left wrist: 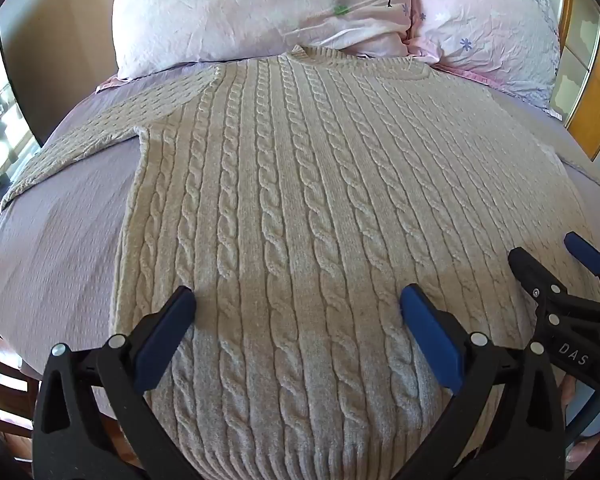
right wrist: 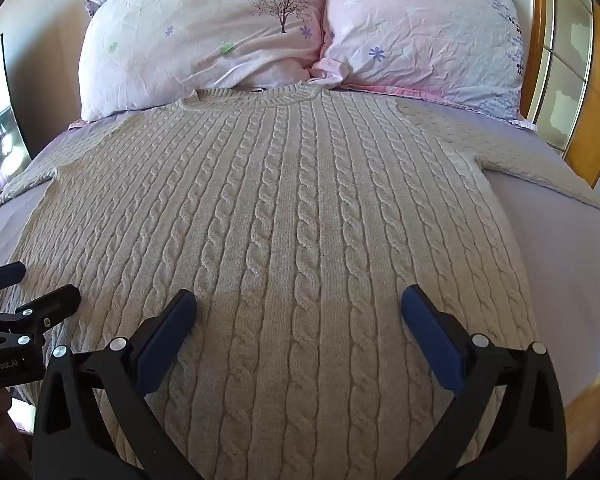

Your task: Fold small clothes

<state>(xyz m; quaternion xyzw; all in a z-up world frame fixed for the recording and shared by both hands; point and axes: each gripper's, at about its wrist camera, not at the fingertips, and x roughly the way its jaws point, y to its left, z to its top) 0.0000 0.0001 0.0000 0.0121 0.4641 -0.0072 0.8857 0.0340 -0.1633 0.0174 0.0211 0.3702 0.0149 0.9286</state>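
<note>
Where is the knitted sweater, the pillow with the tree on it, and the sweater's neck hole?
Beige cable-knit sweater (right wrist: pixel 284 220): right wrist view, middle of its chest.
Pink pillow with the printed tree (right wrist: pixel 204 40): right wrist view, plain part left of the tree.
Ribbed sweater collar (right wrist: pixel 260 98): right wrist view, front edge of the neckline.

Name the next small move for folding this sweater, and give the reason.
Probably lower the left gripper toward the left sleeve to fold it inward. The sweater lies flat and unfolded on the bed, sleeves spread, and both grippers, the right gripper too, are open, holding nothing.
</note>
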